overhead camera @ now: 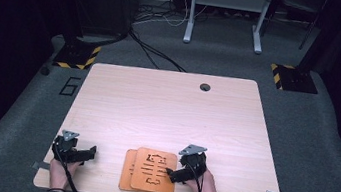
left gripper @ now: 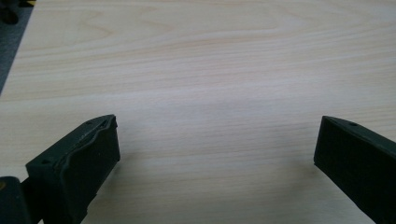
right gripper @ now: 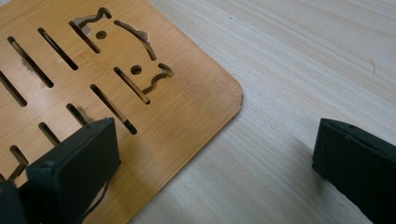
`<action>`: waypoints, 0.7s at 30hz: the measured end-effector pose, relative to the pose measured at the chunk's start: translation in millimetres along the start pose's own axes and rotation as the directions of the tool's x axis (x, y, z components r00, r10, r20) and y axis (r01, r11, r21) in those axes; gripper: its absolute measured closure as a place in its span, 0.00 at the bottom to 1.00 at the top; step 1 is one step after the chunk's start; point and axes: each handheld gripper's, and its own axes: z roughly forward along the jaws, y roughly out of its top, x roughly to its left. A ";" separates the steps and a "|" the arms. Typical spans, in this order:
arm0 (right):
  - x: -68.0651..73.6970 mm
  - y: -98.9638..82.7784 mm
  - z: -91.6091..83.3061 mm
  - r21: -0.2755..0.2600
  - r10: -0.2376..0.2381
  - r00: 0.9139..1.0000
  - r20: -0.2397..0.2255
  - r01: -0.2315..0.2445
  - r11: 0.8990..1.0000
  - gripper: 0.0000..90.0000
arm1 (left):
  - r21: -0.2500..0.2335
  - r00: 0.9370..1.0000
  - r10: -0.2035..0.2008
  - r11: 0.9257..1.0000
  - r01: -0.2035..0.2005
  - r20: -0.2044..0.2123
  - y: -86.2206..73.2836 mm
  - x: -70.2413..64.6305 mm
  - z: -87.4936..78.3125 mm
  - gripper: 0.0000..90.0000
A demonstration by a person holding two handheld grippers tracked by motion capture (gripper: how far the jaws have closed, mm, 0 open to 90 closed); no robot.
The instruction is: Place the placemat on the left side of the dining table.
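Note:
Two thin orange-brown wooden boards (overhead camera: pixel 150 171) with cut slots lie stacked near the table's front edge, the top one shifted right. In the right gripper view the top board (right gripper: pixel 93 70) fills the left side, its rounded corner near the middle. My right gripper (overhead camera: pixel 171 173) is open at the boards' right edge, one jaw over the wood and the other over bare table. My left gripper (overhead camera: pixel 92 153) rests open on the table to the left of the boards, with bare wood (left gripper: pixel 215 116) between its jaws.
The light wooden table (overhead camera: pixel 166 110) has a round cable hole (overhead camera: pixel 204 87) at the back. Grey carpet, cables, and a desk frame (overhead camera: pixel 225 13) lie beyond. Yellow-black striped bases (overhead camera: pixel 292 78) stand at the far corners.

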 end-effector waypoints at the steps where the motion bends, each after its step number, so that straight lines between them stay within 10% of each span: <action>1: 0.3 0.0 -0.2 0.002 0.004 1.000 0.000 -0.004 1.000 0.00 | -0.001 1.000 0.006 1.000 -0.006 0.008 1.0 -2.7 -0.7 0.00; 21: 0.5 -0.3 -0.1 -0.001 0.006 1.000 0.002 -0.006 1.000 0.00 | -0.022 0.976 0.079 0.997 -0.076 0.202 11.3 -51.2 -15.6 0.00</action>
